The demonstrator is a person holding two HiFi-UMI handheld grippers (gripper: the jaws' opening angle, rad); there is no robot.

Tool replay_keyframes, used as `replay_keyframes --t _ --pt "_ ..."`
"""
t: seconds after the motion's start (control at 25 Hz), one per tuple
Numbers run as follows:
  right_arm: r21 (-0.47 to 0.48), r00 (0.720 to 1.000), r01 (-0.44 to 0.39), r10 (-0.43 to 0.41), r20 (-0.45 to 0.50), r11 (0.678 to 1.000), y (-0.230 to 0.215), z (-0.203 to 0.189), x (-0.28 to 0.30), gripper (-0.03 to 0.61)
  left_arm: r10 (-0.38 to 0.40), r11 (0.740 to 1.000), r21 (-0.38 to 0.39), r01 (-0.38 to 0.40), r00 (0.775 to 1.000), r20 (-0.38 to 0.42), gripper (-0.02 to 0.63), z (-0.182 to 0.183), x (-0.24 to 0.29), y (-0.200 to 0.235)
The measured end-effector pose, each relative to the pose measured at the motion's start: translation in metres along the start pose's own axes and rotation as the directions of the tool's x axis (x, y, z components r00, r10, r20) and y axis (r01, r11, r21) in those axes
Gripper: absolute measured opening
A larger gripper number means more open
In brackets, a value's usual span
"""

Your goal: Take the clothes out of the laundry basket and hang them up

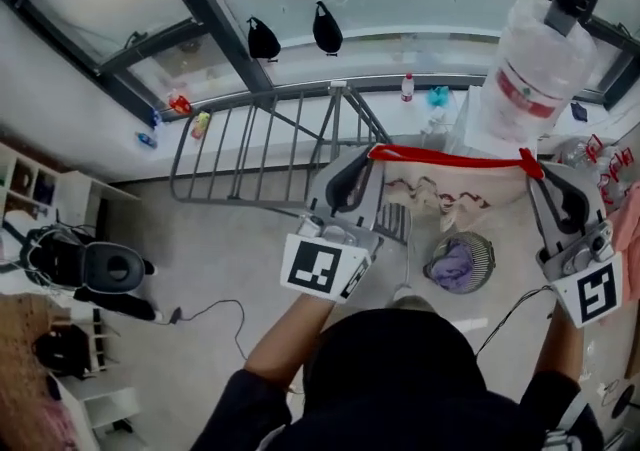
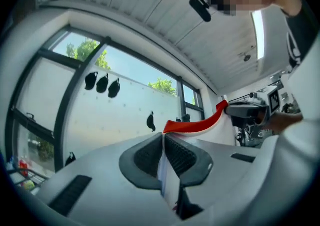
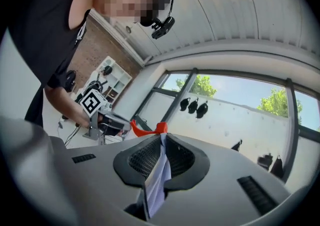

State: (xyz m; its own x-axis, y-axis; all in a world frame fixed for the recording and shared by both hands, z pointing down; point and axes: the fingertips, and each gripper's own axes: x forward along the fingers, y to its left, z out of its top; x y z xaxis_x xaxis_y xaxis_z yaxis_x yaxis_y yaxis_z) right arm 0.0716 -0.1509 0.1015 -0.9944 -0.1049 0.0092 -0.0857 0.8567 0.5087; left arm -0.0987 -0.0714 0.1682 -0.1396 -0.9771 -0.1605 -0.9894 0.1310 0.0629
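A white garment [image 1: 440, 197] with a red band [image 1: 450, 157] along its top edge hangs stretched between my two grippers, above the floor. My left gripper [image 1: 368, 157] is shut on its left end, with white cloth pinched between the pads [image 2: 163, 137] and the red band [image 2: 192, 125] running off to the right. My right gripper [image 1: 533, 171] is shut on the right end, where cloth fills the gap between its pads [image 3: 162, 140]. Below the garment stands the round wire laundry basket [image 1: 487, 251] with a purple garment [image 1: 452, 264] inside.
A grey folding drying rack [image 1: 260, 154] stands just left of and behind the garment, under the window. A big clear water bottle [image 1: 530, 69] sits at the upper right. White shelves [image 1: 30, 189] and a black device [image 1: 100, 264] are at the left, with a cable [image 1: 215, 314] on the floor.
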Motion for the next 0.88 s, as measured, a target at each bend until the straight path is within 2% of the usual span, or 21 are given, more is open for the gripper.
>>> replay_keyframes --t 0.16,0.32,0.48,0.72,0.8,0.88 --pt "-0.041 0.988 -0.062 0.067 0.14 0.997 0.033 0.081 0.059 0.026 0.071 0.996 0.051 -0.077 0.992 0.105 0.017 0.083 -0.057 0.067" --pt "-0.051 0.96 -0.131 0.14 0.244 0.99 0.084 0.15 0.11 0.026 0.152 0.976 0.128 -0.175 0.974 0.168 0.017 0.142 -0.124 0.135" --pt "-0.031 0.918 -0.199 0.197 0.344 0.98 0.143 0.216 0.152 0.026 0.219 0.951 0.172 -0.258 0.952 0.216 0.017 0.187 -0.197 0.188" --pt "-0.02 0.833 -0.297 0.269 0.483 0.955 0.234 0.312 0.212 0.026 0.307 0.896 0.234 -0.378 0.906 0.291 0.017 0.235 -0.31 0.235" --pt "-0.039 0.815 -0.318 0.294 0.499 0.947 0.26 0.33 0.229 0.026 0.338 0.878 0.238 -0.416 0.889 0.31 0.017 0.246 -0.343 0.249" --pt "-0.071 0.816 -0.329 0.322 0.48 0.942 0.282 0.326 0.243 0.026 0.37 0.857 0.241 -0.455 0.87 0.327 0.017 0.257 -0.373 0.262"
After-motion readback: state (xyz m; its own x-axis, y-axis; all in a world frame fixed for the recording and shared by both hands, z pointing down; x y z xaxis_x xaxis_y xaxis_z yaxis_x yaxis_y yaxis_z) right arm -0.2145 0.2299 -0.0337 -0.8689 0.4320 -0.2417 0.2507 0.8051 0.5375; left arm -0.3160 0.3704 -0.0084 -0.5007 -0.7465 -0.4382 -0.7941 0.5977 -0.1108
